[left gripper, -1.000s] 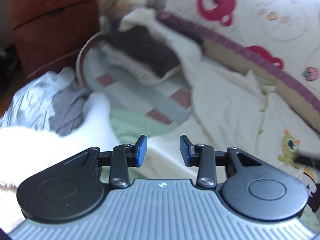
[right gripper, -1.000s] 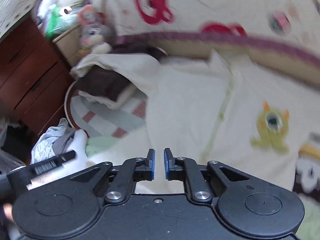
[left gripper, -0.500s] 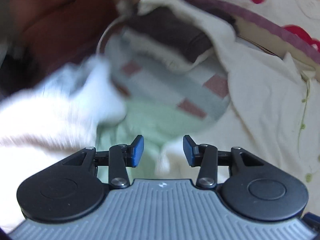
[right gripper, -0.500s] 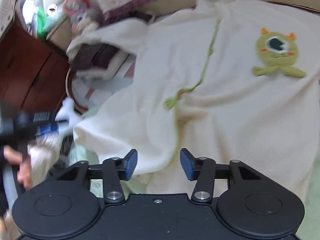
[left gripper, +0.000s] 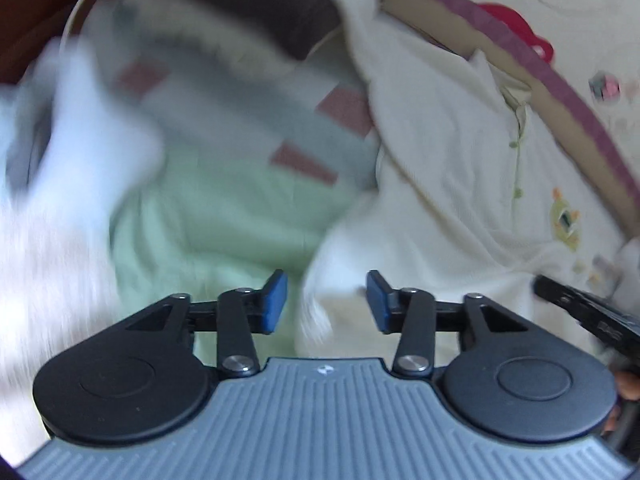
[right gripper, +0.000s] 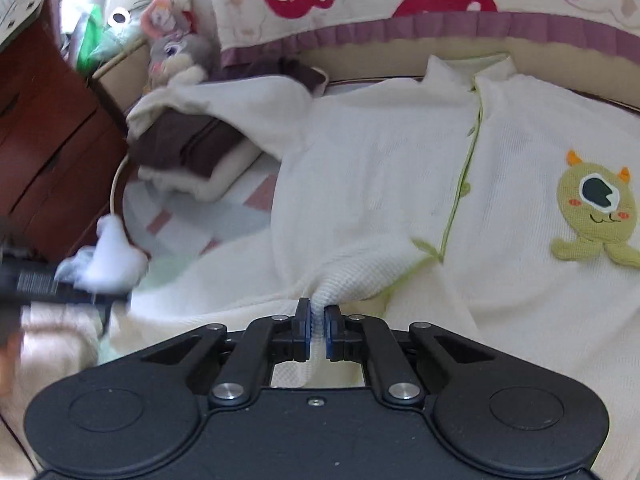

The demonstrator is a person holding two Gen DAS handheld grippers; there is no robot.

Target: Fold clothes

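Observation:
A cream knit garment [right gripper: 380, 184] with a green placket and a green monster patch [right gripper: 592, 208] lies spread on the bed. My right gripper [right gripper: 317, 312] is closing on a bunched fold at its lower middle, and the pads pinch the cloth. In the left wrist view the same garment [left gripper: 460, 160] fills the right side. My left gripper [left gripper: 326, 292] hovers over its blurred left edge. Its jaws are closing but still stand apart, with cream cloth between them untouched by the pads.
A folded brown and cream stack [right gripper: 188, 148] and a plush rabbit [right gripper: 176, 48] sit at the back left, beside wooden drawers [right gripper: 44, 132]. Bedding with red bears and purple trim [right gripper: 440, 26] rises behind. A checked mat [right gripper: 200, 224] and green sheet [left gripper: 224, 208] lie left.
My right gripper opened wide, dropped toward the garment's lower part and shut on a fold. My left gripper tipped down and moved in over the garment's left edge.

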